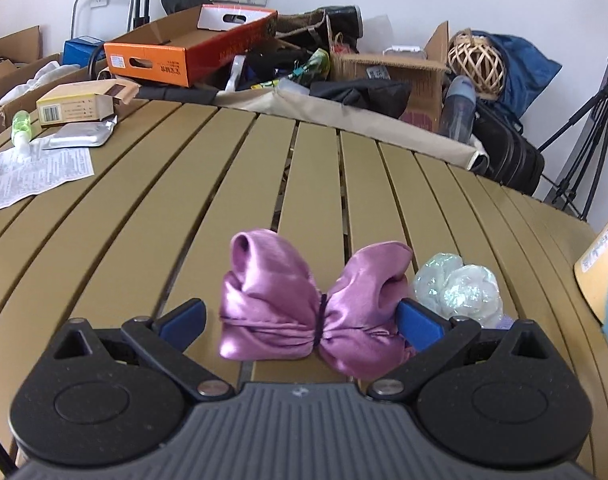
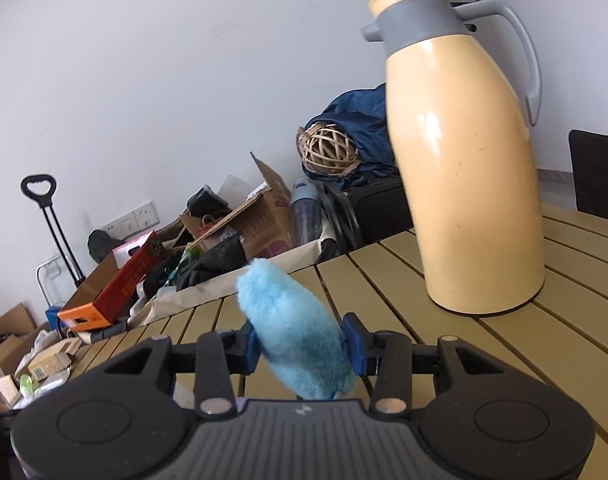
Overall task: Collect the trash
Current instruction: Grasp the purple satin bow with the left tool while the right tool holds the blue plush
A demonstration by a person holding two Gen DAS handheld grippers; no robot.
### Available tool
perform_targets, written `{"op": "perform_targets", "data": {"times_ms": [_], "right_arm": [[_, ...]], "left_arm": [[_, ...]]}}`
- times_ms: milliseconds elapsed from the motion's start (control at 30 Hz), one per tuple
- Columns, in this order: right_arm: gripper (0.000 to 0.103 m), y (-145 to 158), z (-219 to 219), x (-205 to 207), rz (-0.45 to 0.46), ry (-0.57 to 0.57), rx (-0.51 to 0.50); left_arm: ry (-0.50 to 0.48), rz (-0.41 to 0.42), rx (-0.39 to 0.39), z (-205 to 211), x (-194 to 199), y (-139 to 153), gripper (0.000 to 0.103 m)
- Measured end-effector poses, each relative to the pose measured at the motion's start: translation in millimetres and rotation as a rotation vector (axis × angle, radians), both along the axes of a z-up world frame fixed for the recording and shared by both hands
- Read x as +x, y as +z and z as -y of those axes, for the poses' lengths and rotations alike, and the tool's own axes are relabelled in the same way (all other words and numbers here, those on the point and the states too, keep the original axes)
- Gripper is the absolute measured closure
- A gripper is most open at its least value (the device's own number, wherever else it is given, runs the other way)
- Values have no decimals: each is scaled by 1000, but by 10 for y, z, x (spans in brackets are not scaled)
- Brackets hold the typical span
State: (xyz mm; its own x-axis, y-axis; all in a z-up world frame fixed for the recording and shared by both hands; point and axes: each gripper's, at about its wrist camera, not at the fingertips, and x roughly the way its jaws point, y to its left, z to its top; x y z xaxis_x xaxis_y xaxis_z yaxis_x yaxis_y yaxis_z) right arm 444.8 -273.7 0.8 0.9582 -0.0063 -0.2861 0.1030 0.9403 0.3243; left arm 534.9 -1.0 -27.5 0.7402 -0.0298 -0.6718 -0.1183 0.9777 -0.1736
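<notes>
Right tool [image 2: 301, 346] clamps blue fluffy ball [image 2: 295, 332]; could knock thermos [image 2: 464, 152]. Left tool [image 1: 299, 316] open around purple satin bow [image 1: 312, 312]; slippery, may slide.

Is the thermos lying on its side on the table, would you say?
No, the thermos stands upright on the table.

My right gripper [image 2: 304, 347] squeezes fluffy blue plush [image 2: 295, 332]; glossy satin bow [image 1: 312, 304] lies on matt slatted table [image 1: 183, 200].
</notes>
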Motion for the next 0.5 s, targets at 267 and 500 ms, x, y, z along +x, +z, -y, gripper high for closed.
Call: {"op": "perform_targets", "data": {"times_ms": [267, 500], "right_arm": [[62, 6, 26, -18, 9, -1, 8], [62, 28, 9, -51, 17, 4, 6]], "left_arm": [[-2, -23, 56, 162, 105, -71, 0], [14, -14, 67, 191, 86, -83, 15]]}}
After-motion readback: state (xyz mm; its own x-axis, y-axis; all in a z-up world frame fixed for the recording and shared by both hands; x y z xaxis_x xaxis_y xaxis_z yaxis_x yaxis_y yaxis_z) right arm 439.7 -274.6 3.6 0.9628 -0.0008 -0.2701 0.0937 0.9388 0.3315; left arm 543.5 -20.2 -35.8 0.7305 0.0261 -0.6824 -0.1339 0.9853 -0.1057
